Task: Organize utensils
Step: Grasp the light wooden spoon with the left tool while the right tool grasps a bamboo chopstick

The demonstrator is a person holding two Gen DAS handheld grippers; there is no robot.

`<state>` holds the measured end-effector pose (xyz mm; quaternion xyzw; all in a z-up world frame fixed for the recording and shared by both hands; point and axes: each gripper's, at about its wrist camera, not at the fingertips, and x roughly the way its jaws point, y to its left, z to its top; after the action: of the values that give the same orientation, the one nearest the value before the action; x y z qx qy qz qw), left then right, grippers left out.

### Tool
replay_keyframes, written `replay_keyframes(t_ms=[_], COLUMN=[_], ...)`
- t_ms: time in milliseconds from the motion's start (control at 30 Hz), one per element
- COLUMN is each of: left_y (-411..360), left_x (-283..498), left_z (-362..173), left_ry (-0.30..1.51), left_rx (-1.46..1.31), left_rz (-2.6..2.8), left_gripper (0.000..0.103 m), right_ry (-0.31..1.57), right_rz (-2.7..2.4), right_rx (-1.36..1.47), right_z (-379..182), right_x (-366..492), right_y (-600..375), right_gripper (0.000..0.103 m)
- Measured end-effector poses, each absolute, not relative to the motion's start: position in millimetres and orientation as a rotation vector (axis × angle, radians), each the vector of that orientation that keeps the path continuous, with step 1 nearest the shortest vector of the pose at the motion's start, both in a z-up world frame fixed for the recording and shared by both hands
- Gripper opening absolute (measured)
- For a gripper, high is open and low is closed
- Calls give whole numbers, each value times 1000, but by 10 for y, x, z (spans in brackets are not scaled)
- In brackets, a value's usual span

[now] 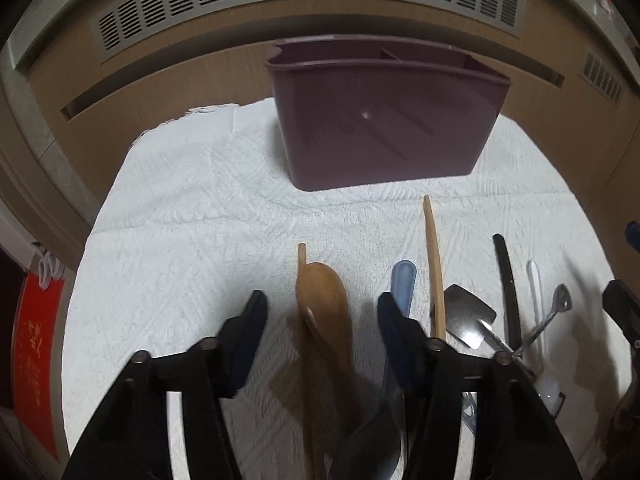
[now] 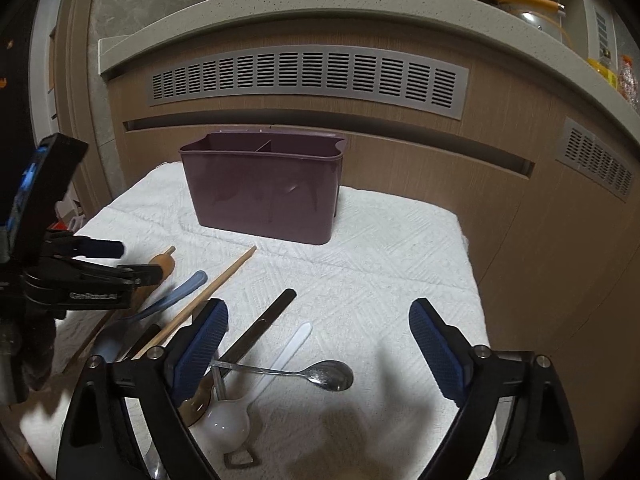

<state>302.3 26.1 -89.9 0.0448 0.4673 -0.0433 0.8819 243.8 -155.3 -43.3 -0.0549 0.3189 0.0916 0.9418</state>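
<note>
Left wrist view has the left gripper (image 1: 320, 312) spread wide astride the wooden spoon (image 1: 322, 300) near the towel's (image 1: 180, 220) front edge, the purple caddy (image 1: 384, 120) at its back edge, so closing on the spoon looks next, while the right gripper (image 2: 318, 336) hovers wide, empty.

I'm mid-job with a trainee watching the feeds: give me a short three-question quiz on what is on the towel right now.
1. True or false: the purple caddy already holds utensils.
2. Which utensil lies between the fingers of the left gripper? A) wooden spoon B) metal spoon C) white plastic spoon
3. Fill in: both grippers, including the right gripper, are ____ and hold nothing.

Key: 1 false, as far as its visible compartments show. 2 A. 3 open.
</note>
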Motion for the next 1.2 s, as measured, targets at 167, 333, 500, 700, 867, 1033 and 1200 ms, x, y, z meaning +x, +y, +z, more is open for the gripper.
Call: replay_keyframes(t_ms=[167,333,500,700,867,1033,1200], left_y=[239,220,206,308,522,721,962], left_x=[3163,3246,3150,2836,2557,2337,2246], left_z=[-1029,-1044,-1018,-744,-377,-138,-45], left_ry=[1005,1013,989,859,735,629,585], left_rx=[122,131,141,103,36,7,-70], left_rz=[-66,-63,-117,-138,-119,-92,-108], left_gripper=[45,45,32,31,31,31,31], right_ry=[659,651,651,663,692,789,874], right_rz=[208,214,210,202,218,312,347], right_rx=[-84,-67,-64,-78,-79,-70,-72], right_z=[-473,-465,-462,-440,-420,-450,-553], right_x=[2440,2418,2405,2399,2476,2707,2958], right_y=[-1596,-1628,-1634,-1607,-1523,-1330,-1061], right_gripper=[89,89,89,89,87,33,15])
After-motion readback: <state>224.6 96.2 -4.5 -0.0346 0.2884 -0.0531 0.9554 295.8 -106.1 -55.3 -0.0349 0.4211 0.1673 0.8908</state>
